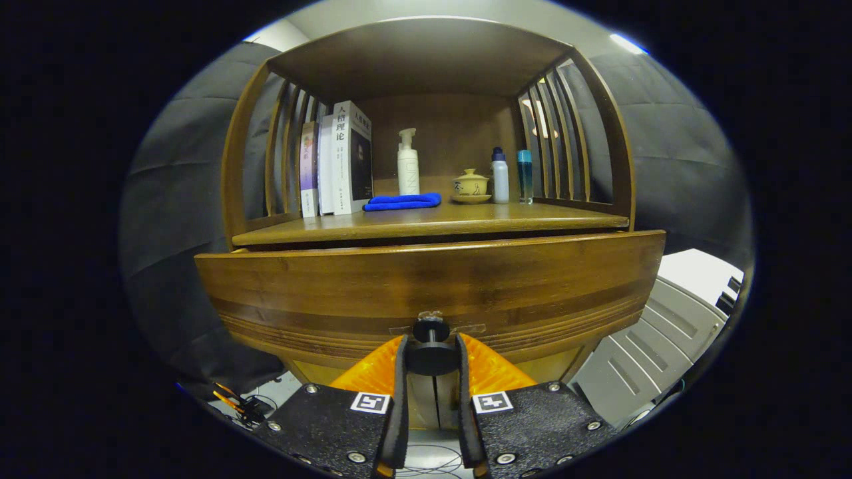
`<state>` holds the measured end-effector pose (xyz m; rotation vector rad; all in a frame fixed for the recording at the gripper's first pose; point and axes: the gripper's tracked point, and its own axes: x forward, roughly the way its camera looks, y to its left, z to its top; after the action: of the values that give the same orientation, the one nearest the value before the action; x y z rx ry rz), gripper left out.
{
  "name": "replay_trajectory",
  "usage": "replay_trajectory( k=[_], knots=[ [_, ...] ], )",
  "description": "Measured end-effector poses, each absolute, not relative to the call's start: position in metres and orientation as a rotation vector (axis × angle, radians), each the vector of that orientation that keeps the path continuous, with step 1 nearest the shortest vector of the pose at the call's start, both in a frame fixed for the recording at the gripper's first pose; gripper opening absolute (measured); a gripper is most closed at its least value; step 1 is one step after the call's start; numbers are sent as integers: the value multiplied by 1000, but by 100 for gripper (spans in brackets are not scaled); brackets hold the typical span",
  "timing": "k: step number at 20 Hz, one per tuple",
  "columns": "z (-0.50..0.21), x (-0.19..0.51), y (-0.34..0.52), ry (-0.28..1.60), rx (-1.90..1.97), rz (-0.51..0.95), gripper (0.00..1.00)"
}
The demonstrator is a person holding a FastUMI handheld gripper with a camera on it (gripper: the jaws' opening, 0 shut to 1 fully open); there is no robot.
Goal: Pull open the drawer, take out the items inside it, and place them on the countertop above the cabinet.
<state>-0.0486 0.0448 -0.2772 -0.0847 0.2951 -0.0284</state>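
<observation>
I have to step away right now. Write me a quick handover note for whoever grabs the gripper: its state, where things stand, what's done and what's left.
Gripper: fingers closed on the drawer knob, one on each side of it.
Drawer: its front stands out ahead of the countertop edge, so it looks at least partly pulled open. Its inside cannot be seen from this angle.
Countertop: already carries books, a folded blue cloth, a pump bottle, a lidded cup and two small bottles.
Done: knob gripped, pull apparently begun.
Left: finish pulling, release the knob, lift out the items, set them on bare countertop.
</observation>
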Motion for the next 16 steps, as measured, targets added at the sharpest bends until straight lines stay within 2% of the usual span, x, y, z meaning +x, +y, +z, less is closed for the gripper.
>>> replay_trajectory(
  k=[16],
  knots=[
    [-278, -148, 49, 331, -74, -17, 31]
  ],
)
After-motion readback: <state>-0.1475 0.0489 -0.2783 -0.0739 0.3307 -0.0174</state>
